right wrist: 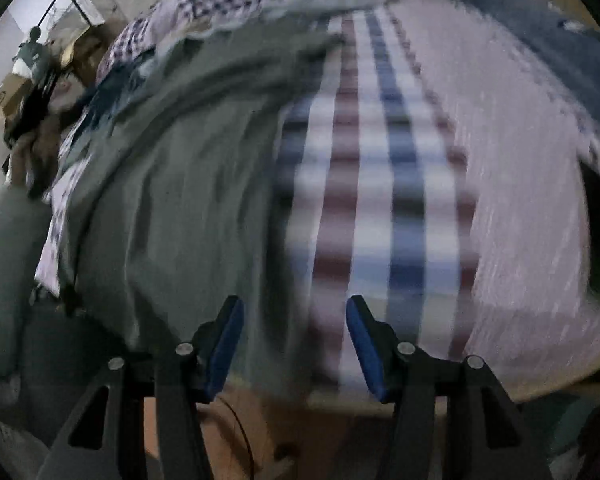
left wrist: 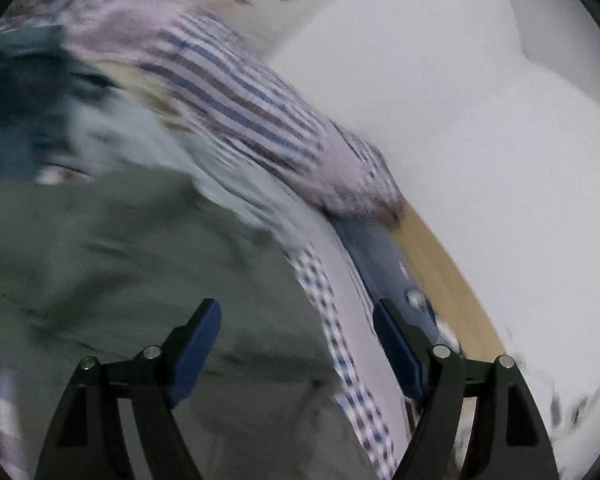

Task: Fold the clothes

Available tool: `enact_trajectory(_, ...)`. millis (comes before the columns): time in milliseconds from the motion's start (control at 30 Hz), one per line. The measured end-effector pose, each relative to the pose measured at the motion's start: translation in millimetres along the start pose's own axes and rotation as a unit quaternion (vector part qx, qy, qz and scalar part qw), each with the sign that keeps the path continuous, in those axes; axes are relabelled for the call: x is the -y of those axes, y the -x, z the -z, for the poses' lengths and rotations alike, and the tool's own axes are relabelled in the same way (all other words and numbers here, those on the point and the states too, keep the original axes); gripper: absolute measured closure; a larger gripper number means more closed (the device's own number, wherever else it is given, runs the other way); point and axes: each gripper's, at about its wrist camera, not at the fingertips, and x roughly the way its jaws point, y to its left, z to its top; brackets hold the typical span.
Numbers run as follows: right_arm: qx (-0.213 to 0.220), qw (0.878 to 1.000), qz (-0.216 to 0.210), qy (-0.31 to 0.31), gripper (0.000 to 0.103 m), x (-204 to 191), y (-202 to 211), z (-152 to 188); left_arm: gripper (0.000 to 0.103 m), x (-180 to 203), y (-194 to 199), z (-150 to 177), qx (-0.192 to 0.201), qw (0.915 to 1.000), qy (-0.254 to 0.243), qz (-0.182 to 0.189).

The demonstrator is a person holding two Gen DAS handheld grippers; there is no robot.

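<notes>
Both views are blurred by motion. A grey-green garment (left wrist: 112, 264) lies spread below my left gripper (left wrist: 296, 344), whose blue pads stand wide apart and hold nothing. Beside it lie a pink plaid shirt (left wrist: 236, 104) and a small-check shirt (left wrist: 340, 344). In the right wrist view the same grey-green garment (right wrist: 180, 184) fills the left and a pink plaid cloth (right wrist: 380, 184) the middle and right. My right gripper (right wrist: 296, 344) hovers over their near edge, open, with no cloth between its pads.
A dark teal garment (left wrist: 20, 112) lies at the far left and a blue one (left wrist: 380, 252) by the wooden edge (left wrist: 440, 276). A pale wall (left wrist: 460, 120) rises behind. A person's sleeve (right wrist: 8, 264) and cardboard boxes (right wrist: 8, 92) show on the right wrist view's left side.
</notes>
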Motion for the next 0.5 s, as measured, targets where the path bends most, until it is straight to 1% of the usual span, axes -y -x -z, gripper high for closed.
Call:
enact_trajectory(100, -0.021, 1.000, 0.002, 0.006, 0.047, -4, -10, 23, 0.022, 19, -32, 19, -0.042, 0.9991, -0.010, 0.004)
enact_trajectory(200, -0.017, 1.000, -0.005, 0.021, 0.048, -12, -20, 26, 0.022, 24, -47, 30, -0.063, 0.9980, -0.012, 0.000)
enact_trajectory(233, -0.020, 0.999, -0.003, 0.027, 0.055, -14, -25, 26, 0.022, 24, -48, 32, -0.065, 0.9978, -0.011, -0.001)
enact_trajectory(267, -0.028, 0.999, 0.002, 0.034, 0.062, -16, -31, 28, 0.022, 21, -44, 30, -0.059, 0.9982, -0.005, -0.002)
enact_trajectory(333, -0.050, 0.998, 0.022, 0.040, 0.102, -19, -46, 32, 0.022, 16, -36, 26, -0.047, 0.9989, 0.006, -0.003)
enact_trajectory(400, -0.059, 0.997, 0.034, 0.043, 0.103, -22, -48, 36, 0.022, 10, -27, 23, -0.034, 0.9992, 0.018, -0.004)
enact_trajectory(500, -0.056, 0.997, 0.017, 0.051, 0.103, -34, -26, 41, 0.022, 1, -12, 17, -0.012, 0.9994, 0.032, -0.007)
